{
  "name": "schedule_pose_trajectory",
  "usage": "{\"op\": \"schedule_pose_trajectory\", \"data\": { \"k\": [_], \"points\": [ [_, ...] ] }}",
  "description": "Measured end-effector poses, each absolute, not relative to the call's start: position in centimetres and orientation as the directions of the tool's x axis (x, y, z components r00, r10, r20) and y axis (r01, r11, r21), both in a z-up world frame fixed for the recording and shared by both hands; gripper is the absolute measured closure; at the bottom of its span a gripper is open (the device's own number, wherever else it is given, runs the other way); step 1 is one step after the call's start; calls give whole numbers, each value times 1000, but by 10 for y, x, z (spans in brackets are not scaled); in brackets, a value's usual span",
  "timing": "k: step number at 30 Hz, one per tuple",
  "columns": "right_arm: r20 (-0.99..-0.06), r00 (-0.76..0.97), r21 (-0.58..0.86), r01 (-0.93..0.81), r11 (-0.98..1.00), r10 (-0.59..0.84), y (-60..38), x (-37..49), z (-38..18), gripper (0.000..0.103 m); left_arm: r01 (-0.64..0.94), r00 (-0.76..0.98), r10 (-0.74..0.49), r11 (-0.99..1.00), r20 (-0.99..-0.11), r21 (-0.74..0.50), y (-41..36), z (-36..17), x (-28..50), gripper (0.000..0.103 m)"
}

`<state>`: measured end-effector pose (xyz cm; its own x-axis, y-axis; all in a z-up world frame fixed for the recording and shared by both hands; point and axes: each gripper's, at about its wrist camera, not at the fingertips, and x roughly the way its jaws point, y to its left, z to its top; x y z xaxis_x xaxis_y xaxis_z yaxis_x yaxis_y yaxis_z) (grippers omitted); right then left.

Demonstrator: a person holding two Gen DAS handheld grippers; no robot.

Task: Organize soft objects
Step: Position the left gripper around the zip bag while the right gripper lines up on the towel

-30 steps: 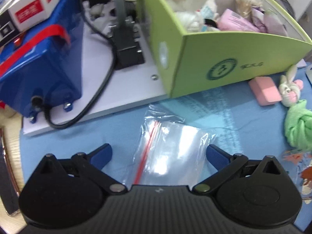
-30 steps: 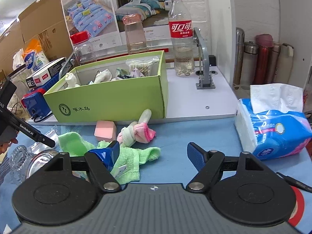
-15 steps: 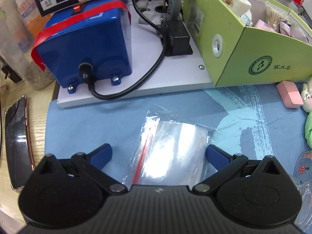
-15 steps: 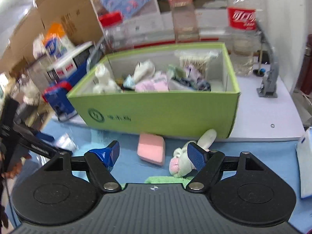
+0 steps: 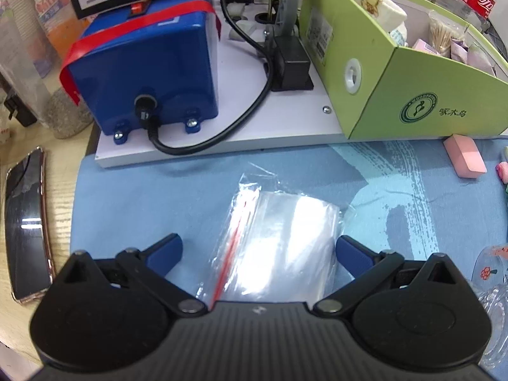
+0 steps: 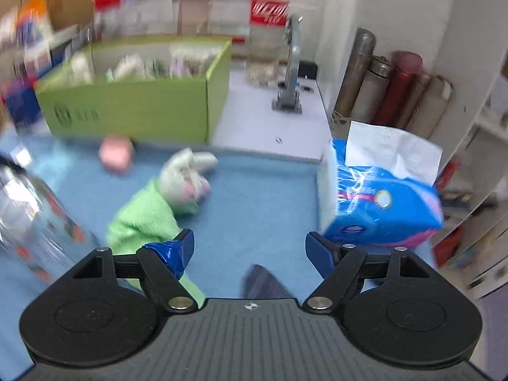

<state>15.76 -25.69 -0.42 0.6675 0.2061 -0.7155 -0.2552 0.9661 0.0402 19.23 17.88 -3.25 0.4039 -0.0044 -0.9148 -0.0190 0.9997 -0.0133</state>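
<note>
Blue cloth (image 5: 444, 222) is being shown spread over the tabletop, and on it a clear zip bag (image 5: 279, 241) with a red seal line is lying flat between the spread fingers of the left tongs (image 5: 258, 250), which are being held wide open and are gripping nothing. Beyond the bag a white board (image 5: 285, 127) is carrying a blue machine (image 5: 149, 73) with a black cable, and beside it a green box (image 5: 428, 95) is being seen already filled with soft things — a white plush and pale packets among them. A pink sponge (image 5: 465, 155) is lying on the cloth just in front of the box, and a phone (image 5: 25, 222) is resting on bare wood at the left edge. In the right wrist view, which is being blurred by motion, the right tongs (image 6: 249, 250) are likewise being held wide apart and empty above the cloth. A green towel (image 6: 143, 219) is lying just beside their left finger, with a white and pink plush rabbit (image 6: 187, 177) touching its far end. The pink sponge (image 6: 116, 155) is sitting near the green box (image 6: 133, 108) — both well apart from a blue tissue pack (image 6: 384, 203) on the right.
</note>
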Motion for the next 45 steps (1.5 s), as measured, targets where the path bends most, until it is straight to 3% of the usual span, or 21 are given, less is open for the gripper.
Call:
{"op": "schedule_pose_trajectory", "data": {
  "k": [2, 7, 15, 19, 25, 33, 41, 45],
  "points": [
    [-678, 671, 149, -275, 950, 301, -249, 159, -5, 39, -20, 405, 4, 1000, -914, -4, 176, -33, 192, 1],
    [-689, 624, 206, -317, 926, 367, -203, 198, -18, 39, -20, 399, 13, 1000, -917, 6, 174, -34, 194, 1],
    [-798, 550, 66, -326, 943, 246, -220, 191, -29, 39, -23, 405, 5, 1000, -914, -5, 176, -33, 193, 1],
    [-769, 609, 44, -253, 966, 194, -253, 163, -15, 39, -18, 410, 9, 1000, -912, 2, 176, -33, 191, 1],
    [-663, 685, 152, -271, 951, 301, -244, 135, -10, 38, -13, 411, 20, 1000, -911, 16, 173, -34, 191, 1],
    [-693, 670, -23, -390, 921, 266, -220, 115, -30, 38, -6, 406, 25, 1000, -913, 25, 172, -34, 190, 1],
    [-700, 646, 34, -396, 918, 304, -218, 155, -43, 38, -5, 409, 27, 1000, -912, 27, 170, -33, 186, 1],
    [-709, 670, 30, -280, 959, 218, -244, 156, -47, 37, -4, 406, 27, 1000, -913, 28, 170, -34, 183, 1]
  ]
}}
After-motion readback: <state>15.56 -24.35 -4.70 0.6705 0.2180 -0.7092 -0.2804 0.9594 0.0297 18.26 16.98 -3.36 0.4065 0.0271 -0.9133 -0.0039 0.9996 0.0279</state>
